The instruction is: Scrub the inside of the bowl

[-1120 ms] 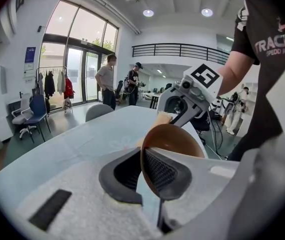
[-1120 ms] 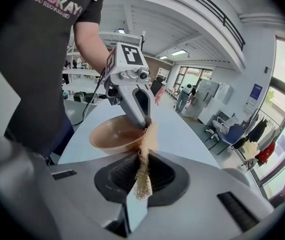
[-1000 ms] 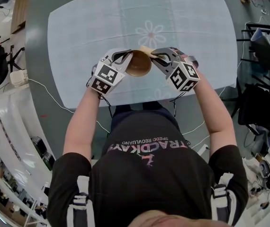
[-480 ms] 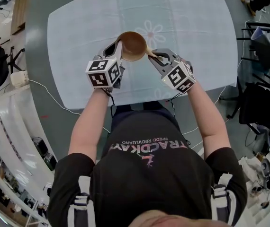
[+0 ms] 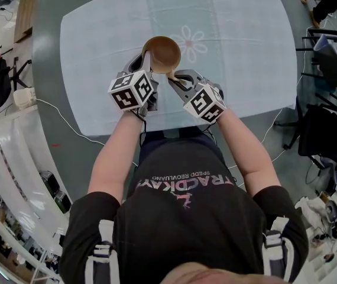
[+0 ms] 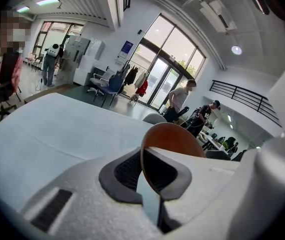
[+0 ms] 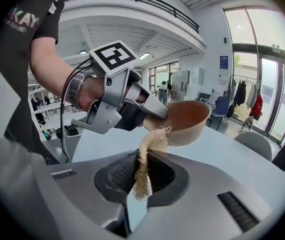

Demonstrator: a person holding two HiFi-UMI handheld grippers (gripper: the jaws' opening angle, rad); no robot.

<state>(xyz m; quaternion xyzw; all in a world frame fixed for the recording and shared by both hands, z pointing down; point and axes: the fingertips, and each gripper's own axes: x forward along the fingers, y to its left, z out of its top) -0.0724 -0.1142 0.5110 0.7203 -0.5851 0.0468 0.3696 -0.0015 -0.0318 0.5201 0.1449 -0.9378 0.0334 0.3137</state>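
A brown wooden bowl (image 5: 161,53) is held above the pale tablecloth, my left gripper (image 5: 146,60) shut on its left rim. In the left gripper view the bowl's rim (image 6: 175,138) stands edge-on between the jaws of the left gripper (image 6: 150,171). My right gripper (image 5: 173,79) is shut on a tan fibrous scrubber (image 5: 172,76) that sits at the bowl's near right edge. The right gripper view has the scrubber (image 7: 144,165) rising from my right gripper (image 7: 140,181) and touching the outside of the bowl (image 7: 183,121) just under the rim. There the left gripper (image 7: 150,108) pinches the bowl's rim.
The table (image 5: 245,46) is oval, covered in a light cloth with a flower print (image 5: 190,40). Its near edge runs just below both grippers. Cables (image 5: 56,114) lie on the floor to the left. Dark chairs and gear (image 5: 328,81) crowd the right side.
The left gripper carried the bowl away from the person and slightly left. The right gripper moved left with the scrubber, from the bowl's far right rim to its near right edge.
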